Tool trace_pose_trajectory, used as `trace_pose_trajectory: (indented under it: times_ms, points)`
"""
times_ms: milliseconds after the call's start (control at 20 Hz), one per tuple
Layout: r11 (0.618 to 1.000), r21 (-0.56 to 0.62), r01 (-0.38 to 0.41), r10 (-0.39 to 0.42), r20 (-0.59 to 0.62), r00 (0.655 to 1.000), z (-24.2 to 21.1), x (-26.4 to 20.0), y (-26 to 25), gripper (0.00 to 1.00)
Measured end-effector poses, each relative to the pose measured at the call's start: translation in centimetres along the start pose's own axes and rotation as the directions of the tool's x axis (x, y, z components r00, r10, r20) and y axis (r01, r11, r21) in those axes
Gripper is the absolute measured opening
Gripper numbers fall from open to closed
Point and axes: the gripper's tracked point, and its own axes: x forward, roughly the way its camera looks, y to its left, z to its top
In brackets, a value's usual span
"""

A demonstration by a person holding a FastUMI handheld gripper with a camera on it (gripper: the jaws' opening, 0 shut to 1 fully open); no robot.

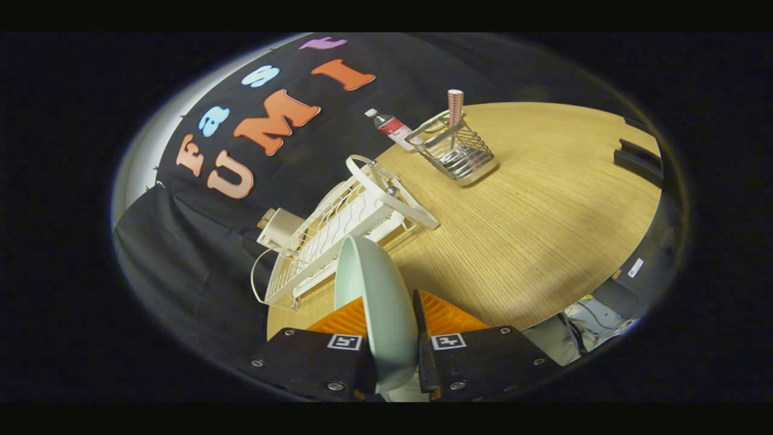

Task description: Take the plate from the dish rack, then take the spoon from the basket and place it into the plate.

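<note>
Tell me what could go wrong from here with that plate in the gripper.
1. The pale green plate is pinched edge-on between the fingers of the gripper; it might slip or twist.
2. The white wire dish rack sits just ahead; the plate could clip it.
3. The metal wire basket beyond could topple if bumped.

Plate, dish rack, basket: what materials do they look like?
Plate, held between the fingers of the gripper: smooth pale glazed ceramic or melamine, soft sheen. Dish rack: white coated wire. Basket: bare shiny metal wire.
</note>
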Motion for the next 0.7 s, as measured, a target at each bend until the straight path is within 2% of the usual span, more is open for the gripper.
trace_pose_trajectory:
  times_ms: [100, 250, 400, 650, 700]
  points:
    - [0.999, 0.032, 0.003, -0.003, -0.004, 1.000, -0.2, 0.1, -0.6, 0.28]
    - [0.998, -0.016, 0.053, -0.053, 0.017, 0.998, 0.1, 0.9, -1.0, 0.30]
    - [0.994, -0.053, 0.096, -0.095, 0.028, 0.995, 0.4, 1.4, -1.7, 0.37]
    - [0.979, -0.143, 0.144, -0.134, 0.079, 0.988, 2.1, 0.8, -2.8, 0.62]
    - [0.970, -0.175, 0.167, -0.151, 0.103, 0.983, 3.0, 0.7, -3.4, 0.73]
